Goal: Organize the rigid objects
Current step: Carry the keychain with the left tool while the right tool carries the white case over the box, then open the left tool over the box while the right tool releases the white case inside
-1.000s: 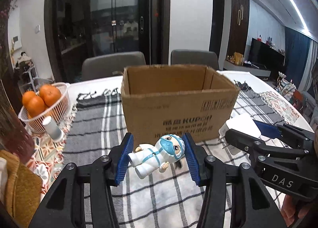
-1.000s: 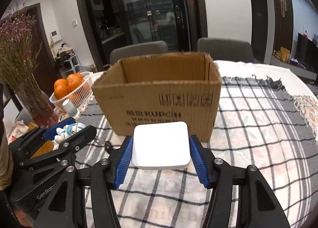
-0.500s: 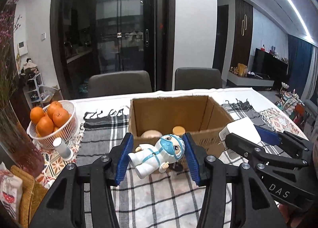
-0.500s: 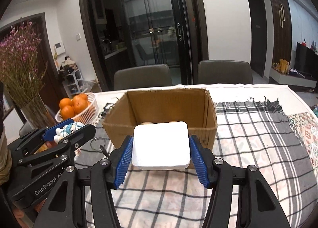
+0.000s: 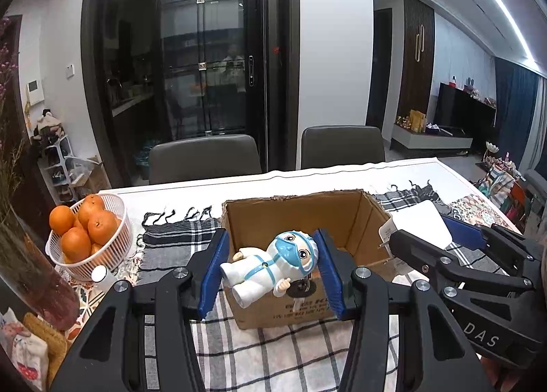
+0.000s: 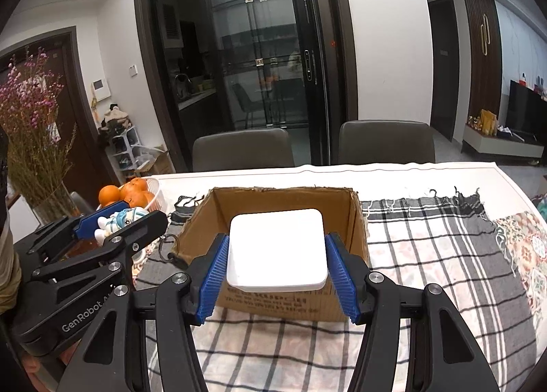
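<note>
My left gripper (image 5: 271, 267) is shut on a white and blue toy figure (image 5: 270, 265) with a mask, held lying sideways above the near wall of an open cardboard box (image 5: 362, 217). My right gripper (image 6: 277, 264) is shut on a flat white square box (image 6: 277, 248), held level above the near wall of the same cardboard box (image 6: 355, 217). The right gripper (image 5: 441, 245) shows at the right of the left wrist view, and the left gripper with the figure (image 6: 119, 219) at the left of the right wrist view. The held objects hide the box floor.
The box stands on a checked cloth (image 6: 427, 238) on a white table (image 6: 376, 173). A white basket of oranges (image 5: 85, 234) and a small white bottle (image 5: 102, 275) sit left of it, a glass vase with flowers (image 6: 37, 159) further left. Two grey chairs (image 5: 205, 159) stand behind.
Both grippers have risen and moved forward with their objects, from low in front of the box to above its near wall. The box opening now shows from above.
</note>
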